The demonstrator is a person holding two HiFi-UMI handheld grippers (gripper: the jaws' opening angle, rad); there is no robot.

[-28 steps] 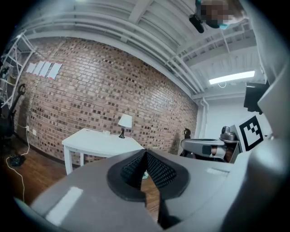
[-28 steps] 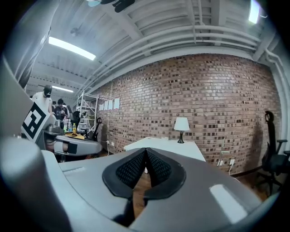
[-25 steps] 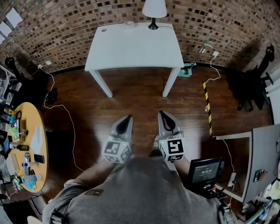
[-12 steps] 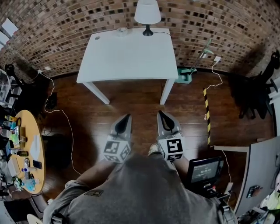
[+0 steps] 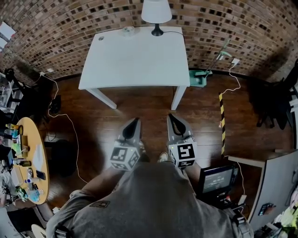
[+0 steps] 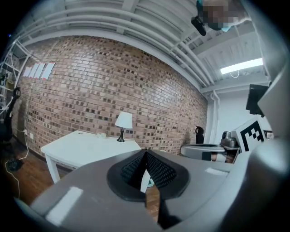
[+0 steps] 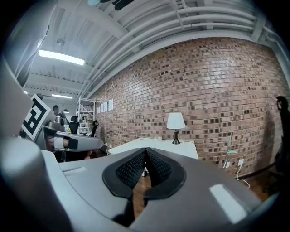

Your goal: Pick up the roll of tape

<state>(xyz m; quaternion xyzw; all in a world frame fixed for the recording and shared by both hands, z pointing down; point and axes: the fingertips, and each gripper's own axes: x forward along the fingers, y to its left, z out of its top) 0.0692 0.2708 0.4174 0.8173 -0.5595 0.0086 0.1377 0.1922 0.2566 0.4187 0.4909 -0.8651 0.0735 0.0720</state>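
The roll of tape [image 5: 128,31] is a small pale ring at the far edge of the white table [image 5: 132,60], just left of the lamp [image 5: 157,14]. In the left gripper view the tape [image 6: 101,135] is a small shape on the table [image 6: 81,146], far ahead. My left gripper [image 5: 135,122] and right gripper [image 5: 172,117] are held side by side over the wooden floor, well short of the table. Both are shut with nothing between the pads. The left gripper [image 6: 145,154] and the right gripper [image 7: 146,151] point at the table.
A round wooden table [image 5: 39,139] with several bottles stands at the left. Cables run over the floor [image 5: 139,104]. A yellow-and-black striped bar [image 5: 222,123], a green stand [image 5: 198,77], a monitor [image 5: 215,179] and dark chairs [image 5: 274,100] are at the right. A brick wall [image 5: 56,28] is behind the table.
The white table, lamp and tape have come nearer and lower in the head view as the person moves toward them. Both grippers stay shut and side by side.
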